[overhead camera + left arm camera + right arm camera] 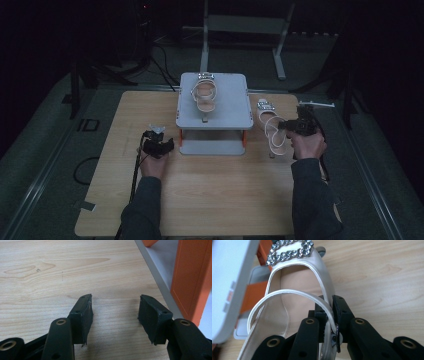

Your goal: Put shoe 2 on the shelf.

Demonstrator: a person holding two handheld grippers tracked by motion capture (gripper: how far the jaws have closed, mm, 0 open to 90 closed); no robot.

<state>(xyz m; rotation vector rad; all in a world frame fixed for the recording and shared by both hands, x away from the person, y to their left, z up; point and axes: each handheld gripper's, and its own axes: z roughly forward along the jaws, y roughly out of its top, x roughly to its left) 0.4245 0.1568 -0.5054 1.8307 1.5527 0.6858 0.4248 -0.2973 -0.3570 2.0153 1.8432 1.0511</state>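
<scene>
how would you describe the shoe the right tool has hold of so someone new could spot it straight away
Start at the grey two-level stand in the middle of the wooden table. The sandal on the table lies just to the stand's right, its side strap pinched in the right tool. Unlike the matching sandal on the stand, it sits down on the wood beside the stand.

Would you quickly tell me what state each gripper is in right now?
Left gripper: open, holding nothing.
Right gripper: closed on the strap of the sandal.

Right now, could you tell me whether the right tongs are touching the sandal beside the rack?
Touching. The right gripper view shows the right tongs clamped on the sandal at its strap.
</scene>
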